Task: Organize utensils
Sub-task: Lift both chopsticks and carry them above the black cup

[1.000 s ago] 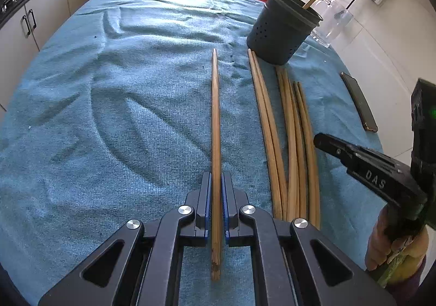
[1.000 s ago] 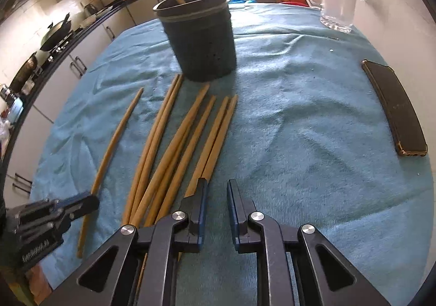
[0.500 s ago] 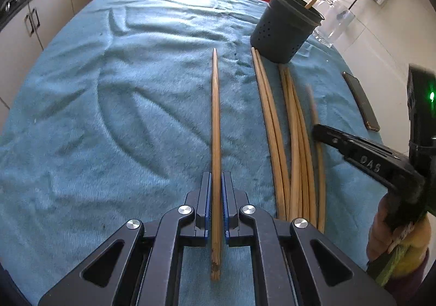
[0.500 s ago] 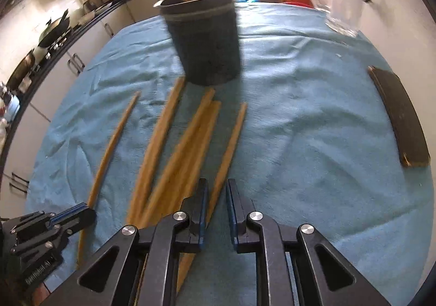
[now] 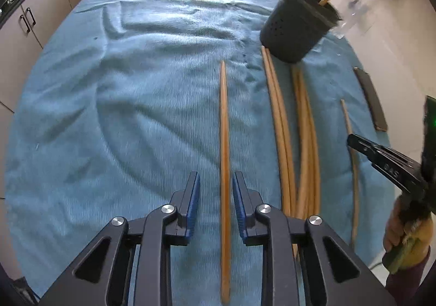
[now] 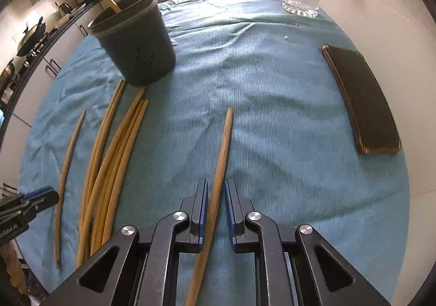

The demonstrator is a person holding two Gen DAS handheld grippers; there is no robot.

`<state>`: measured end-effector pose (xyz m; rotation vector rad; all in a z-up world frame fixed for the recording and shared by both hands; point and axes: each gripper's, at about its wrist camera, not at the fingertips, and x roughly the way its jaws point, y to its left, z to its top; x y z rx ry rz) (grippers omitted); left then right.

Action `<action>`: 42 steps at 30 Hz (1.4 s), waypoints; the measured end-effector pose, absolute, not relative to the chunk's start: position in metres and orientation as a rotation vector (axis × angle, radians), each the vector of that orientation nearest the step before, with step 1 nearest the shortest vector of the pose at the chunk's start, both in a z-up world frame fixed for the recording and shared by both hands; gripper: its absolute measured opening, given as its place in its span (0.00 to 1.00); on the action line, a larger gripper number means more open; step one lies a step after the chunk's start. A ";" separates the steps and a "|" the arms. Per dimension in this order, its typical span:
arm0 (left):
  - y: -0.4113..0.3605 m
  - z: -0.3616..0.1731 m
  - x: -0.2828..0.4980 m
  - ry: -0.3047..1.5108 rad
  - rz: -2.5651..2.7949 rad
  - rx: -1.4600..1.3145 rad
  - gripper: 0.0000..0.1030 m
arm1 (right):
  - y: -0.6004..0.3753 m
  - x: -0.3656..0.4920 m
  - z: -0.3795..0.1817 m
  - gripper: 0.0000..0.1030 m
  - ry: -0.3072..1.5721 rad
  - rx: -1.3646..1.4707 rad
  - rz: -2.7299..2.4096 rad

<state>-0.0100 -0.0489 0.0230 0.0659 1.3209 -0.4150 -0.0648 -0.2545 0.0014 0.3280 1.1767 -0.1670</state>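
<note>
Wooden chopstick (image 6: 222, 153) sits between the right gripper (image 6: 216, 210) jaws, long axis running straight ahead toward the dark holder (image 6: 136, 44); jaws nearly pressed together on it, looks pinched, not lying with the pile (image 6: 114, 159). Left gripper (image 5: 215, 198) straddles another chopstick (image 5: 224, 142) lying on the blue cloth (image 5: 122, 88), same axis, jaws spread clear of it. Versus a second back: left jaws were clamped on that stick and have just been opening; right had nothing between its pads.
</note>
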 end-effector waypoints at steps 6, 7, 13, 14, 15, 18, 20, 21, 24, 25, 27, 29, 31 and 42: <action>-0.078 0.020 0.022 1.282 -0.402 0.135 0.22 | -0.261 -0.036 0.000 0.12 1.204 0.281 -0.195; -0.082 0.020 0.026 1.273 -0.401 0.147 0.22 | -0.262 -0.031 0.000 0.12 1.210 0.273 -0.200; -0.090 0.019 0.036 1.229 -0.407 0.156 0.08 | -0.254 -0.020 0.001 0.07 1.195 0.245 -0.215; -0.089 0.018 0.036 1.228 -0.405 0.154 0.06 | -0.251 -0.021 0.001 0.06 1.187 0.237 -0.213; -0.087 0.019 0.036 1.225 -0.405 0.141 0.06 | -0.250 -0.021 0.002 0.06 1.177 0.240 -0.204; -0.075 0.035 0.030 1.182 -0.399 0.090 0.06 | -0.254 -0.028 0.013 0.06 1.117 0.287 -0.180; -0.069 0.047 0.026 1.150 -0.401 0.079 0.06 | -0.254 -0.032 0.026 0.06 1.068 0.303 -0.167; -0.064 0.058 0.021 1.124 -0.407 0.068 0.06 | -0.254 -0.037 0.036 0.06 1.037 0.310 -0.160; -0.055 0.084 0.008 1.059 -0.420 0.053 0.06 | -0.251 -0.053 0.063 0.06 0.958 0.305 -0.150; -0.052 0.093 0.001 1.036 -0.424 0.054 0.06 | -0.248 -0.060 0.075 0.06 0.923 0.299 -0.146; -0.051 0.108 -0.011 0.987 -0.431 0.062 0.06 | -0.242 -0.072 0.093 0.06 0.875 0.285 -0.148; -0.047 0.120 -0.026 0.939 -0.438 0.076 0.06 | -0.236 -0.084 0.108 0.06 0.830 0.276 -0.146; -0.045 0.134 -0.043 0.887 -0.443 0.099 0.06 | -0.231 -0.097 0.123 0.06 0.787 0.274 -0.139; -0.033 0.179 -0.120 0.702 -0.477 0.145 0.06 | -0.213 -0.150 0.170 0.06 0.637 0.234 -0.117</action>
